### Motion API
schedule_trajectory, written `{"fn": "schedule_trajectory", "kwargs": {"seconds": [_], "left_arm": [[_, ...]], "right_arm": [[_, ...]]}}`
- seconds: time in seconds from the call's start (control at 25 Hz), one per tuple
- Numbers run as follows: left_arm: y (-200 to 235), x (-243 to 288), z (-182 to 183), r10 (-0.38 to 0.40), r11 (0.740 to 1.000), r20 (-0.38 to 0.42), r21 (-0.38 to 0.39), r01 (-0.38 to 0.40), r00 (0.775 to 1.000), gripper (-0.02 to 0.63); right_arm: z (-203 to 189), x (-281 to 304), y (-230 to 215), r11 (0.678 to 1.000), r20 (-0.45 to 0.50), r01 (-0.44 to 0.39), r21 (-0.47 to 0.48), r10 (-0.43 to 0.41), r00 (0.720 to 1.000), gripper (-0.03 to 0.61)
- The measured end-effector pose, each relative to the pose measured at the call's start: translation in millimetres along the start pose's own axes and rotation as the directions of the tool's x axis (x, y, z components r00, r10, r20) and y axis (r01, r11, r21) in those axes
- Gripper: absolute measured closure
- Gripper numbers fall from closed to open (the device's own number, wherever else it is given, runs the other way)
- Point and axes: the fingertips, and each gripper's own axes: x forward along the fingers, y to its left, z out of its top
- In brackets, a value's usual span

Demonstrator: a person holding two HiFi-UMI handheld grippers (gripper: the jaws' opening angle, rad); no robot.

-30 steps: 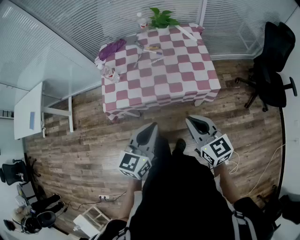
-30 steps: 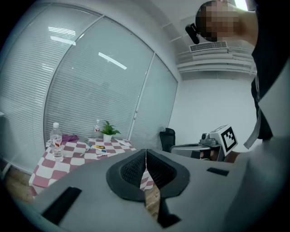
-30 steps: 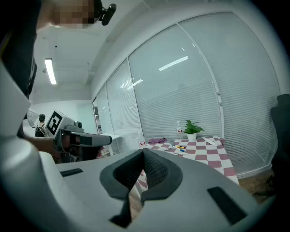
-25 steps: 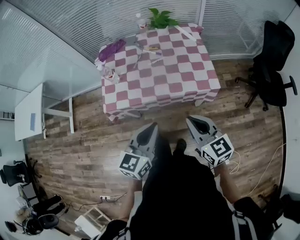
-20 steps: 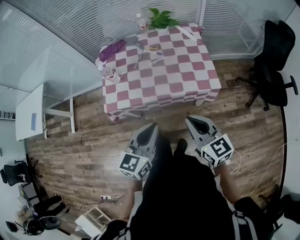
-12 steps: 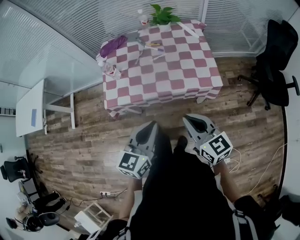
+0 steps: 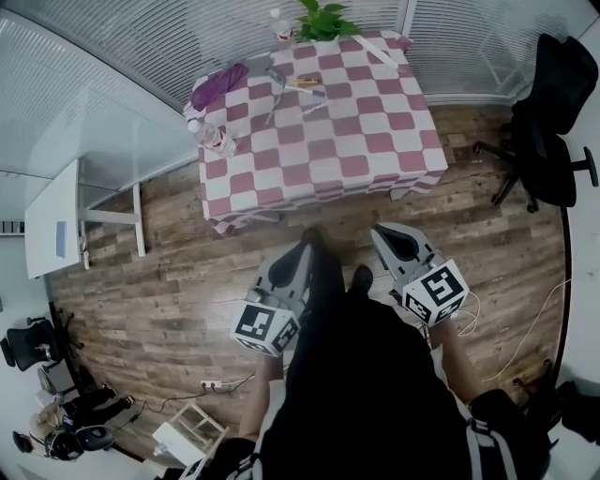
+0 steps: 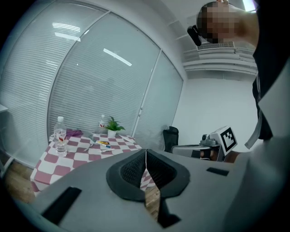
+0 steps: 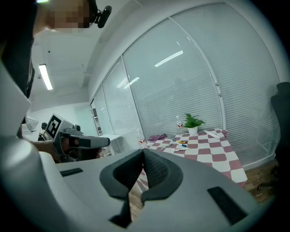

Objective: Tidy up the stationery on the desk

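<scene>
The desk (image 7: 375, 141) with a pink-and-white checked cloth stands ahead of me. Near its far edge lie a few pens (image 7: 305, 86), a purple pencil case (image 7: 218, 86) and a white ruler (image 7: 377, 53). The pens (image 8: 103, 144) and the pencil case (image 8: 72, 132) also show small in the left gripper view. Over the wooden floor, well short of the desk, my left gripper (image 7: 304, 247) is held shut with nothing in it. My right gripper (image 7: 377, 229) is likewise shut and empty beside it. In each gripper view the pads meet, on the left gripper (image 8: 146, 152) and the right gripper (image 9: 143, 152).
A potted plant (image 7: 323, 19) and a bottle (image 7: 278, 23) stand at the desk's far edge, another bottle (image 7: 214, 139) at its left edge. A black office chair (image 7: 548, 112) is at the right and a white table (image 7: 56, 220) at the left. Cables and a power strip (image 7: 211, 384) lie on the floor.
The person has stepped slightly toward the desk, so the view has shifted. One foot now shows ahead between the grippers. Both grippers stay shut and low.
</scene>
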Motion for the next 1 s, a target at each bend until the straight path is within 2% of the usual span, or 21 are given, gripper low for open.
{"fn": "schedule_trajectory", "kwargs": {"seconds": [0.28,0.6,1.0], "left_arm": [[41,34,41,-0.048,0.999,0.037,0.011,0.048,0.998,0.58],[110,65,90,-0.088,0.996,0.069,0.032,0.086,0.994,0.58],[179,85,98,-0.153,0.988,0.046,0.008,0.153,0.987,0.58]], "right_arm": [[32,44,-19,0.999,0.008,0.034,-0.023,-0.034,0.999,0.557],[83,118,-35,0.996,0.034,0.059,-0.064,-0.056,0.998,0.557],[85,181,-39,0.991,-0.006,0.117,-0.058,-0.117,0.993,0.557]]}}
